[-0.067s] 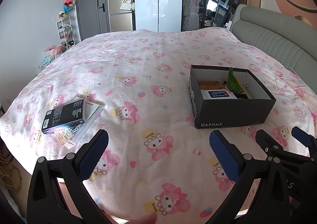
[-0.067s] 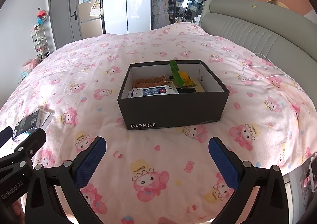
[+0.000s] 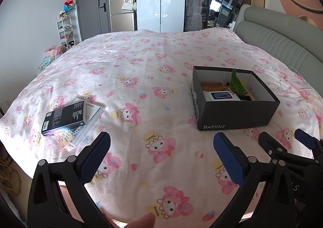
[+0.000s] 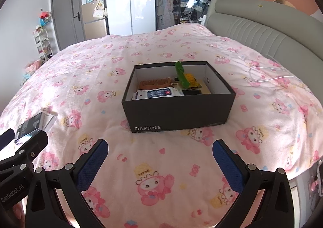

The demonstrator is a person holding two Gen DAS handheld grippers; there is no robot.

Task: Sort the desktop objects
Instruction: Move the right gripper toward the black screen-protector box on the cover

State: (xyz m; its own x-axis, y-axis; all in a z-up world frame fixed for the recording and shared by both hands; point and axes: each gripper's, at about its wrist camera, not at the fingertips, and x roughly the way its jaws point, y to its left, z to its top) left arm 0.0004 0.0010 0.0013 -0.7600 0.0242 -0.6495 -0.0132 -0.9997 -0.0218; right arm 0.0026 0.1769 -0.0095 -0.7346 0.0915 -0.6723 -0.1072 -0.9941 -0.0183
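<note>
A black DAPHNE shoebox [image 3: 238,114] [image 4: 177,111] stands open on the pink bedspread. Inside lie a brown comb [image 4: 154,83], a blue-labelled wipes pack [image 4: 159,94], a green packet [image 4: 181,75] and a yellow item [image 4: 191,80]. A black booklet [image 3: 63,118] lies on a white book and small cards at the left; it also shows in the right wrist view [image 4: 30,125]. My left gripper [image 3: 161,157] is open and empty above the near bedspread. My right gripper [image 4: 160,159] is open and empty, in front of the box.
A grey padded headboard [image 4: 262,32] runs along the right. A white cable [image 4: 268,78] lies on the bed near it. A wardrobe, a door and a shelf rack [image 3: 65,30] stand beyond the far bed edge. The near bed edge is just below both grippers.
</note>
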